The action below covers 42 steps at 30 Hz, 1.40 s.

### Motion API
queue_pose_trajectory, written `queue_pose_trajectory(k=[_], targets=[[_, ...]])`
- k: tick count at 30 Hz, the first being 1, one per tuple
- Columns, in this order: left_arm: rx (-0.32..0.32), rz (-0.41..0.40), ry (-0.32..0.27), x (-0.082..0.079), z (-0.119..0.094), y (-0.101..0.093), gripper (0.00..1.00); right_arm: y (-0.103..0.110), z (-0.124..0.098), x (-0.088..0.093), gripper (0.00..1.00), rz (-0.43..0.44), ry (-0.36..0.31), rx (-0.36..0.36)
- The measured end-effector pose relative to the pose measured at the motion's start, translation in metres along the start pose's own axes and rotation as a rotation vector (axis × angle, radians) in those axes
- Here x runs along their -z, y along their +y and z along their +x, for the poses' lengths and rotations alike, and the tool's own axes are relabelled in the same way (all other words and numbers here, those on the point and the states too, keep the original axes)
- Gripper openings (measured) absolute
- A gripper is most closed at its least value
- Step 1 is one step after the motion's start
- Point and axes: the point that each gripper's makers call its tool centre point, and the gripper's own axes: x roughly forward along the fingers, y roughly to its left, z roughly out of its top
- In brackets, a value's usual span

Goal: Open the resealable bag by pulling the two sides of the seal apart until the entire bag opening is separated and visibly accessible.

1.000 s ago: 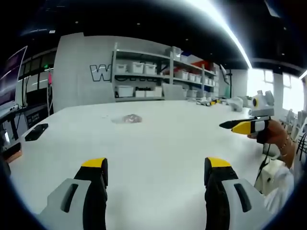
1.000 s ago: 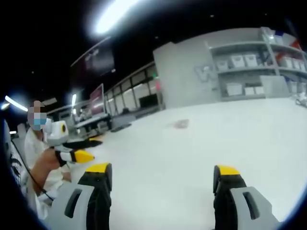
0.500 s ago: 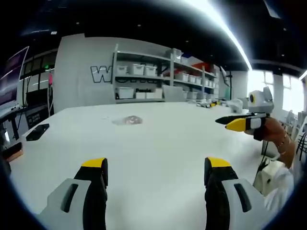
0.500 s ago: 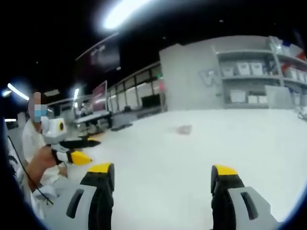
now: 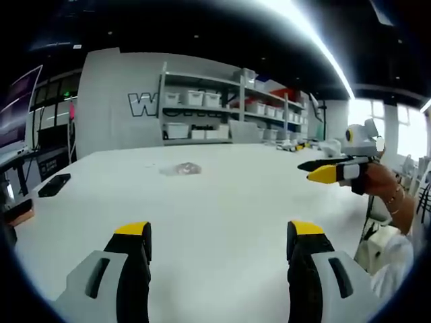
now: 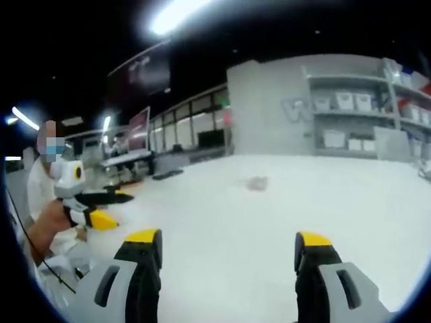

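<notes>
The left gripper (image 5: pixel 219 242) and right gripper (image 6: pixel 227 250) are both hovering with jaws wide apart, holding nothing. The bag (image 5: pixel 180 168) is lying on the table (image 5: pixel 222 202), upper centre of each view.

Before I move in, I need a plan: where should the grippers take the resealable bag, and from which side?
The resealable bag lies flat and far off on the white table, too small to make out its seal. Likely best: find the sealed edge, then pinch one lip with each open gripper, left gripper and right gripper, from opposite sides, low along the table.
</notes>
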Motion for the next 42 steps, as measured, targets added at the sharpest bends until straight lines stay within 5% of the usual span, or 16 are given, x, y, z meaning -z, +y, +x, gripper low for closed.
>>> queue_pose_trajectory(k=[42], targets=[[-0.004,-0.009,0.003,0.005,-0.002,-0.001,0.81,-0.009,0.032,0.018,0.78,-0.054,0.09,0.027]])
